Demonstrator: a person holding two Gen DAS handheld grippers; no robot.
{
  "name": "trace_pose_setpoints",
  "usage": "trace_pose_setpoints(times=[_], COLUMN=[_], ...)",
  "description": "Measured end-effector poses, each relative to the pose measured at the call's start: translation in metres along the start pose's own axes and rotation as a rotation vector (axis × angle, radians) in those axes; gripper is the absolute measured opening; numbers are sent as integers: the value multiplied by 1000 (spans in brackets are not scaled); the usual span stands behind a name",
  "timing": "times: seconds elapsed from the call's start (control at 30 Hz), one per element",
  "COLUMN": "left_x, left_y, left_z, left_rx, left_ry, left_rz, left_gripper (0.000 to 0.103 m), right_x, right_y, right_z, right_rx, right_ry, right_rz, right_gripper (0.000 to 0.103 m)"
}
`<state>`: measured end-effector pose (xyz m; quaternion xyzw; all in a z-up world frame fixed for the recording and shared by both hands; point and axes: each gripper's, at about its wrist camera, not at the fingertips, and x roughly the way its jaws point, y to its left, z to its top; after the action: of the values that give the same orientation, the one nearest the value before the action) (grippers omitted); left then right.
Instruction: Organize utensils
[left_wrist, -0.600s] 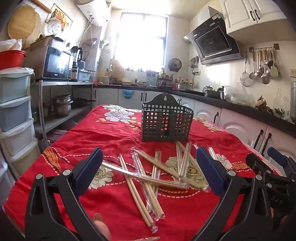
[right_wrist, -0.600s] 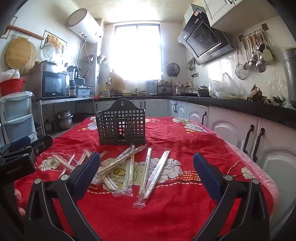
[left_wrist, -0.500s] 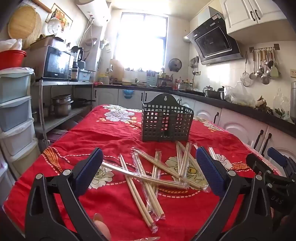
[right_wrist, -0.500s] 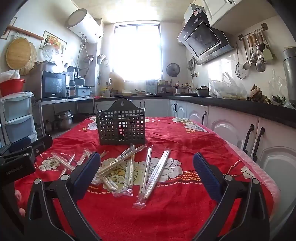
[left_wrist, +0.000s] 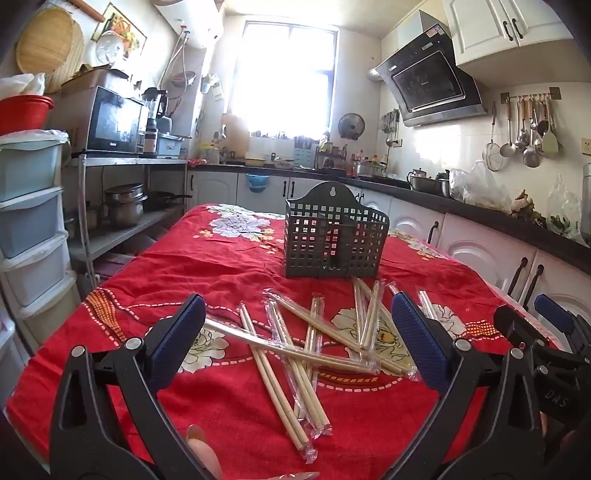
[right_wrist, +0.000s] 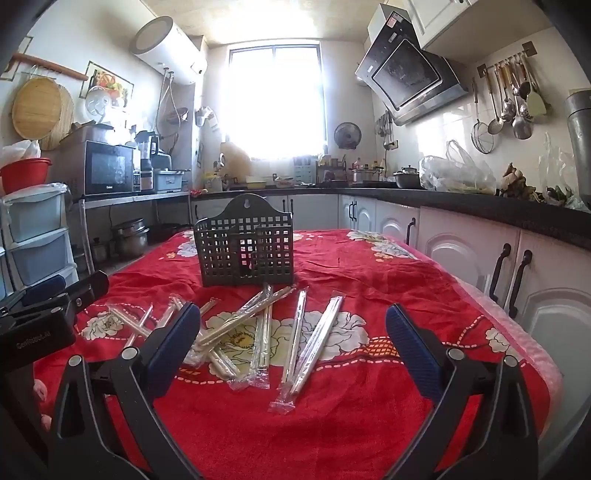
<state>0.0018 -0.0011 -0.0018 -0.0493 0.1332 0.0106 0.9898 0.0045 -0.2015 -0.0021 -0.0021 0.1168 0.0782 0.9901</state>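
The surface (left_wrist: 221, 406) is covered by a red flowered cloth in a sunlit kitchen. Wrapped chopsticks (left_wrist: 295, 350) are scattered before a basket (left_wrist: 334, 240). Both hand-held grippers, left (left_wrist: 299, 336) and right (right_wrist: 291, 339), are held wide, empty.

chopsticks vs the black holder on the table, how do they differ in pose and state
The wrapped chopsticks lie flat and crisscrossed on the red tablecloth; the black holder stands upright behind them. The chopsticks are pale, thin sticks in clear sleeves; the holder is a dark perforated box with a divider. The chopsticks are scattered in a loose pile; the holder looks empty. Both rest on the cloth, untouched by either gripper.
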Motion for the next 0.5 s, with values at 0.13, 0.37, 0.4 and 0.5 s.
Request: trace_pose_setpoints(times=[0.13, 0.37, 0.4, 0.5], left_x=[0, 3, 3, 3], left_y=[2, 1, 1, 2], left_z=[0, -2, -2, -2], left_rx=[-3, 2, 3, 1], left_ry=[1, 3, 4, 6], left_rz=[-4, -5, -6, -6], left_gripper=[93, 93, 93, 93], right_x=[-1, -1, -1, -2], right_y=[1, 0, 0, 0], right_z=[-3, -3, -3, -2], right_rx=[5, 8, 7, 9], right_ry=[4, 3, 2, 3], right_rz=[3, 5, 3, 5], right_gripper=[97, 97, 97, 97])
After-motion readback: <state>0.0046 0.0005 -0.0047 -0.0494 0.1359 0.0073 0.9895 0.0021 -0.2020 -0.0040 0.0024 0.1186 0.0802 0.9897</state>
